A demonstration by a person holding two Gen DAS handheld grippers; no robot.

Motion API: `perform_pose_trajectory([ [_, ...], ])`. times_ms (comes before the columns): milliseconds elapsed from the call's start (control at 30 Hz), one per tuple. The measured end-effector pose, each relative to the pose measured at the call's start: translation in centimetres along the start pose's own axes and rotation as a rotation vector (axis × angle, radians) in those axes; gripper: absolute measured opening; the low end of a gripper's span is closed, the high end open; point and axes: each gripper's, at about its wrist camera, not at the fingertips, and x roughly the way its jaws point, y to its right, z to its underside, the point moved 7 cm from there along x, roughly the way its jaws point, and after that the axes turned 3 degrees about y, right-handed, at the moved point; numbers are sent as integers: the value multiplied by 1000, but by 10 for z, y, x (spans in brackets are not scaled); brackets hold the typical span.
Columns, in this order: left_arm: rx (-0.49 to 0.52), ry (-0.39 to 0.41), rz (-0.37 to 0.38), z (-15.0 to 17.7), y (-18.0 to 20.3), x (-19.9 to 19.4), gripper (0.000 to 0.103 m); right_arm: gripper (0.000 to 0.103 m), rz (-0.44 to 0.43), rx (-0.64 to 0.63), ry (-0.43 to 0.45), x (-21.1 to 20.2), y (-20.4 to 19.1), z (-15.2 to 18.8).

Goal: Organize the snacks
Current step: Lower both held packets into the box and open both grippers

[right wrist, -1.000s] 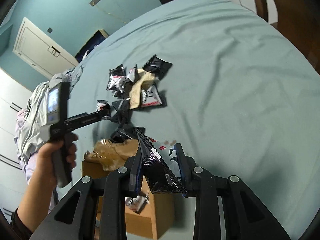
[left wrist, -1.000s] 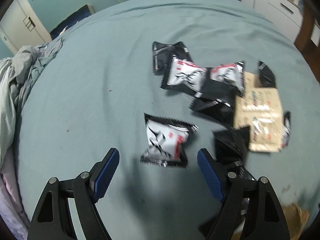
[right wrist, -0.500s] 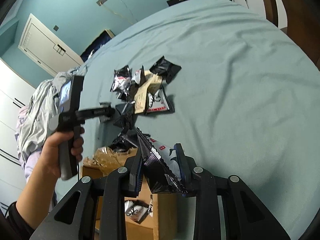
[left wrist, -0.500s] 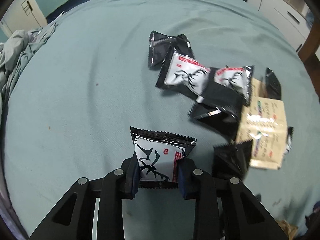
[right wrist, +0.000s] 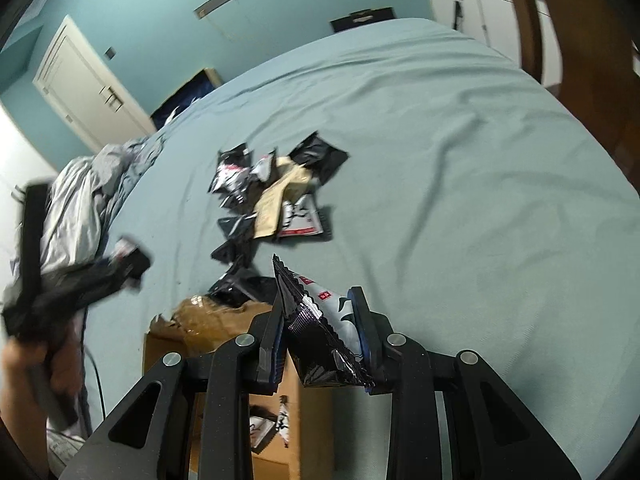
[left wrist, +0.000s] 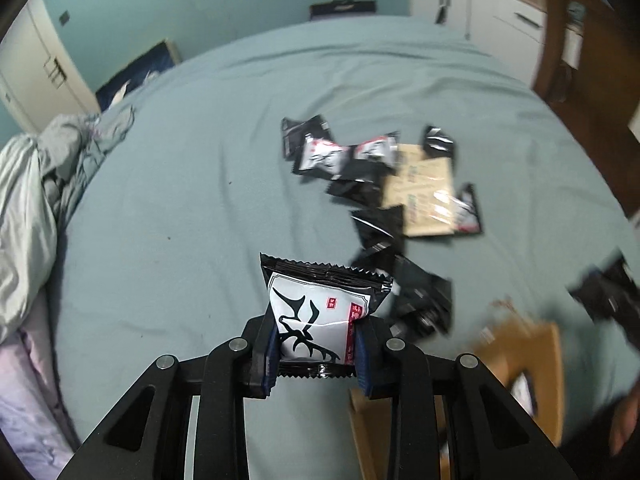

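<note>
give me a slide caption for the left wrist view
Left tongs clamp a white antler-print snack packet above the teal bedspread, scattered packets and cardboard box beyond.

clear: bed sheet (left wrist: 168, 208) left | blocked: snack pile (left wrist: 384, 176) right, cardboard box (left wrist: 532, 360) near

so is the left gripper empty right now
No, the left gripper is clamped on a white snack packet with a black antler design, lifted clear of the teal bedsheet.
</note>
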Motion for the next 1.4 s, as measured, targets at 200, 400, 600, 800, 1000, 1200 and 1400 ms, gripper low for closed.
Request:
perform_pose_trajectory([
  [200, -13, 15, 130, 22, 18, -38, 29, 26, 27, 45, 21, -10, 7, 4],
  [400, 29, 2, 168, 48, 47, -46, 29, 26, 30, 17, 28, -21, -2, 10],
  [600, 59, -12, 168, 62, 66, -47, 29, 26, 27, -15, 30, -28, -10, 16],
  [800, 66, -20, 186, 74, 70, -48, 57, 26, -24, 12, 18, -34, -11, 22],
  [1000, 55, 3, 137, 70, 61, -49, 82, 26, -59, 23, 2, -41, -12, 30],
  [1200, 23, -34, 78, 76, 44, -36, 85, 26, -95, -41, -21, -42, -30, 41],
  [1400, -6, -52, 41, 77, 33, -30, 85, 26, -96, -112, -60, -31, -41, 46],
])
